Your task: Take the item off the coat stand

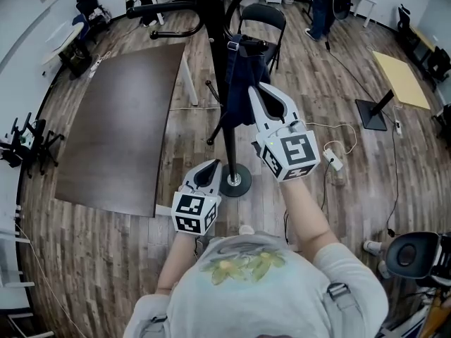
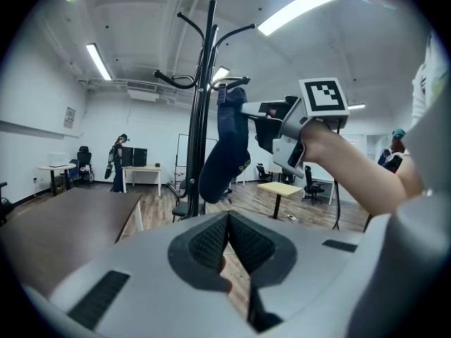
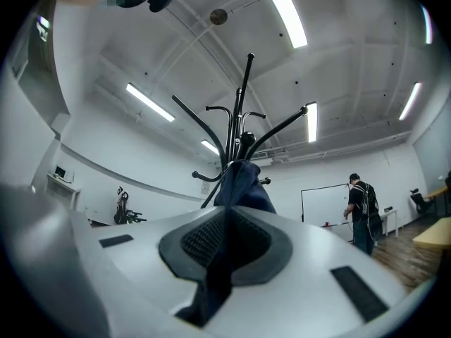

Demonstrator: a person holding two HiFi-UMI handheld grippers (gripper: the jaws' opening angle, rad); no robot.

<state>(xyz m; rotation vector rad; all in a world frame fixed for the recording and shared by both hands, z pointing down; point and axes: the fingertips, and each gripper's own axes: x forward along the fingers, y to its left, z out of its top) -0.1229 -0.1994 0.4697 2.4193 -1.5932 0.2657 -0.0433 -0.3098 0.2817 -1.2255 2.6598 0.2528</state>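
- Dark blue cloth item [image 1: 243, 76] hangs from an upper hook of the coat stand [image 1: 220, 44], draped close beside the black pole and clear of the floor.
- Right gripper [image 1: 259, 94] is raised to the item. In the right gripper view its jaws are clenched on a fold of the blue fabric, which runs down between the pads.
- Judgement: the grip sits below the hook, so the cloth can be lifted up and off the prong rather than dragged sideways against it.
- Left gripper [image 1: 210, 169] is held low, near the stand's round base [image 1: 235, 182]. Its jaws are pressed together with nothing between them, and it touches neither stand nor cloth.
- Judgement: the item is gripped but not yet unhooked. Risk: the fabric may snag on the hook and tip the stand.
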